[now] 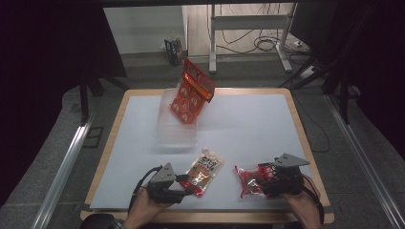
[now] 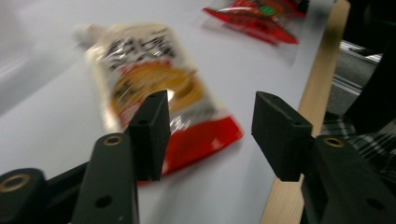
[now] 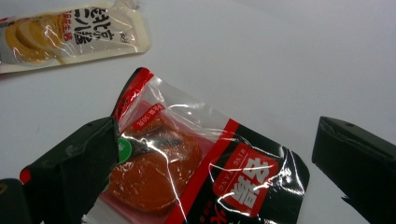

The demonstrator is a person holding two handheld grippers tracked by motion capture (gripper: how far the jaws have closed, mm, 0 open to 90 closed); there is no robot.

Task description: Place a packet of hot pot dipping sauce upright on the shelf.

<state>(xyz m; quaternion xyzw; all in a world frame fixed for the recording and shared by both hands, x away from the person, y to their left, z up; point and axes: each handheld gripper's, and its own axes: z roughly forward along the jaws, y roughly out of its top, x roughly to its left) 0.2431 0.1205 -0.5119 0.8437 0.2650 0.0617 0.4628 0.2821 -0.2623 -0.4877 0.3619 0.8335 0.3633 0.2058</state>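
Two grippers near edge: left gripper [image 1: 188,187] jaws apart, straddling cream snack pouch [image 1: 204,170], not gripping; right gripper [image 1: 258,180] wide open over red-black packet [image 1: 248,180].

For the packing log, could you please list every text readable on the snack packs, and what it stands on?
"MING XIANG": small white letters on the red label of the red-and-black pack, beside two large Chinese characters, unclear.
Cream pouch: black characters, too distorted to read.
Orange pack leaning in the clear bin: print too small.
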